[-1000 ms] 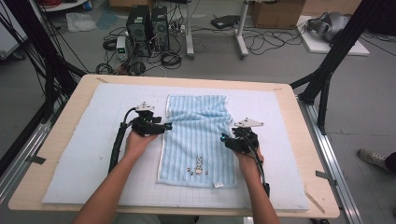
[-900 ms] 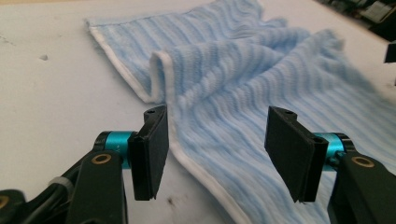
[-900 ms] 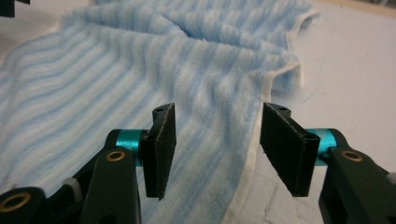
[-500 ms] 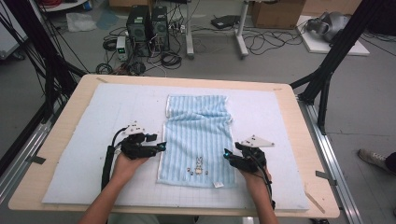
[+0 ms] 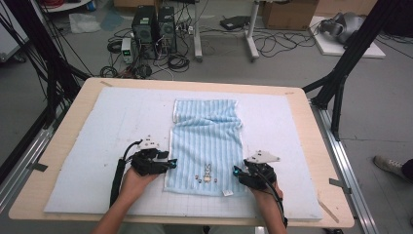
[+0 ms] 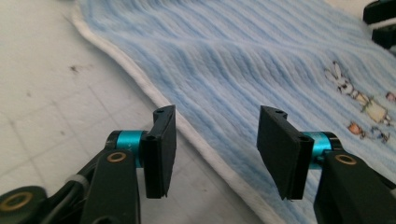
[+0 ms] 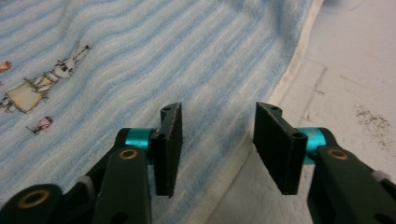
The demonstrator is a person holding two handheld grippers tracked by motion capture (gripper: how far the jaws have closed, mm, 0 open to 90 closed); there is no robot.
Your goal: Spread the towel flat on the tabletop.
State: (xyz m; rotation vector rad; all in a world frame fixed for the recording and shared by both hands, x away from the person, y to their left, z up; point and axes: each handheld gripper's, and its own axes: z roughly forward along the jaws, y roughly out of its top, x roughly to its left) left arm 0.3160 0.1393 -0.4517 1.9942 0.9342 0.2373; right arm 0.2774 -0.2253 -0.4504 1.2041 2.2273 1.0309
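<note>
- The light-blue striped terry towel with a small rabbit embroidery lies flat, lengthwise, on the pale grid-marked mat that covers the wooden table.
- Our left claw sits at the towel's left long edge near the near end, jaws parted and holding nothing, straddling the white hem.
- Our right claw mirrors it at the right edge, likewise agape and empty.
- We judge we are at the grasp step of a fold: next, each claw should pinch its hem, then lift the near end towards the far end.
</note>
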